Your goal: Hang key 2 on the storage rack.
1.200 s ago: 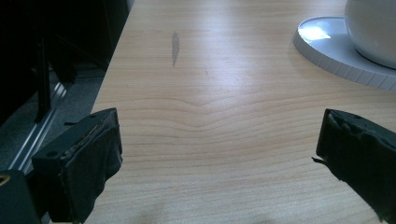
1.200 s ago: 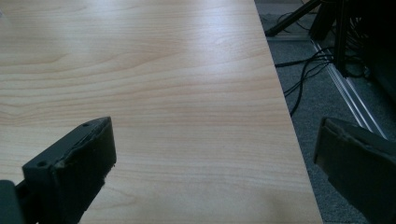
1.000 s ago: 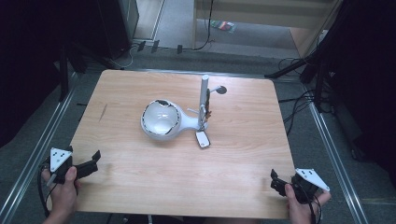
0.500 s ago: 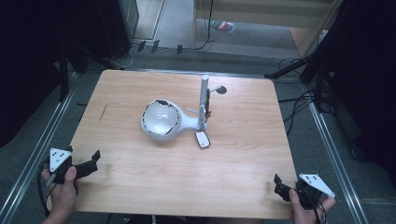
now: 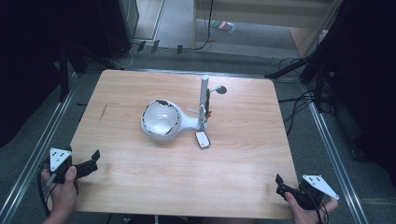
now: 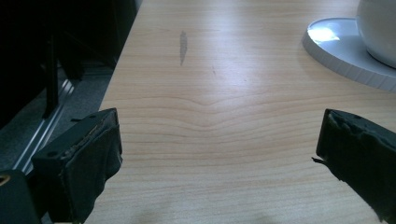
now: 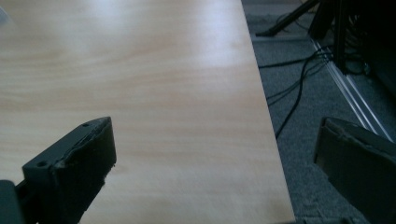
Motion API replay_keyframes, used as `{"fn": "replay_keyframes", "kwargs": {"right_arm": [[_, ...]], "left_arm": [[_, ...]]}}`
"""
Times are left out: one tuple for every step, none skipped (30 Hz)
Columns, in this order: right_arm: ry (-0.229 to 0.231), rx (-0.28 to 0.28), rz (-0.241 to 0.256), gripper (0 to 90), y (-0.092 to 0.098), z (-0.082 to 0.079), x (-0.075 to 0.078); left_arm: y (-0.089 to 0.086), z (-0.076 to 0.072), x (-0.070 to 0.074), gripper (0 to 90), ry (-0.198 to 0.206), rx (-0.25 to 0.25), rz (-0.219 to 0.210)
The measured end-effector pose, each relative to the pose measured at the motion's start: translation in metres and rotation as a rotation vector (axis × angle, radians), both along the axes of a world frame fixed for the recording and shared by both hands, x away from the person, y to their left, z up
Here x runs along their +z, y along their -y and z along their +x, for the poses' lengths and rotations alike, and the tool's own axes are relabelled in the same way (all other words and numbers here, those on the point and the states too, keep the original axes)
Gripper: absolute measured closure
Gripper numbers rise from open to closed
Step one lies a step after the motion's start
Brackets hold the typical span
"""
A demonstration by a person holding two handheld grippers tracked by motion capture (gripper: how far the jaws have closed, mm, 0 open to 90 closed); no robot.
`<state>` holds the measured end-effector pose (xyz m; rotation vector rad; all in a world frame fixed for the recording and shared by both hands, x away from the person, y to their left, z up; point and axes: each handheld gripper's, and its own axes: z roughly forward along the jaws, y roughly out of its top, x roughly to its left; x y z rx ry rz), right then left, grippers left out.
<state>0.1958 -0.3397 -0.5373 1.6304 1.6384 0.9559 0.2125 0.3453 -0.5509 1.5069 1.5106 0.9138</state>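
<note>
Your wooden table (image 5: 140, 186) stands on a grey carpeted floor (image 5: 327, 154), with metal rails (image 5: 37, 154) running along both of its sides and black cables (image 5: 299, 112) trailing on the floor off its right edge. Dark equipment surrounds it, and a light wooden cabinet (image 5: 280, 18) stands beyond the far edge.

The white desk lamp (image 5: 173, 121) sits near the middle of the table. Its long axis runs left to right: the round dome head (image 5: 159, 122) lies at the left end, tipped down on the wood, and a short neck leads right to the upright post (image 5: 204, 100). A small white remote (image 5: 202, 139) lies flat just in front of the post's foot.

Your left gripper (image 5: 91, 161) is at the near left corner, well away from the lamp, its 2 jaws standing wide apart over bare wood and holding nothing. In the left gripper view the lamp's white rim (image 6: 345, 51) shows far ahead to the right.

Your right gripper (image 5: 280, 184) is at the near right corner, also well away from the lamp, jaws spread wide and empty, straddling the table's right edge.
</note>
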Motion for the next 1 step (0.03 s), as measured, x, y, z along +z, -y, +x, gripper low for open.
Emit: {"fn": "replay_keyframes", "kwargs": {"right_arm": [[0.018, -0.001, -0.001, 0.0, -0.0042, 0.0011, 0.0063]], "left_arm": [[0.0001, 0.0002, 0.0000, 0.3, -0.001, 0.007, 0.001]]}}
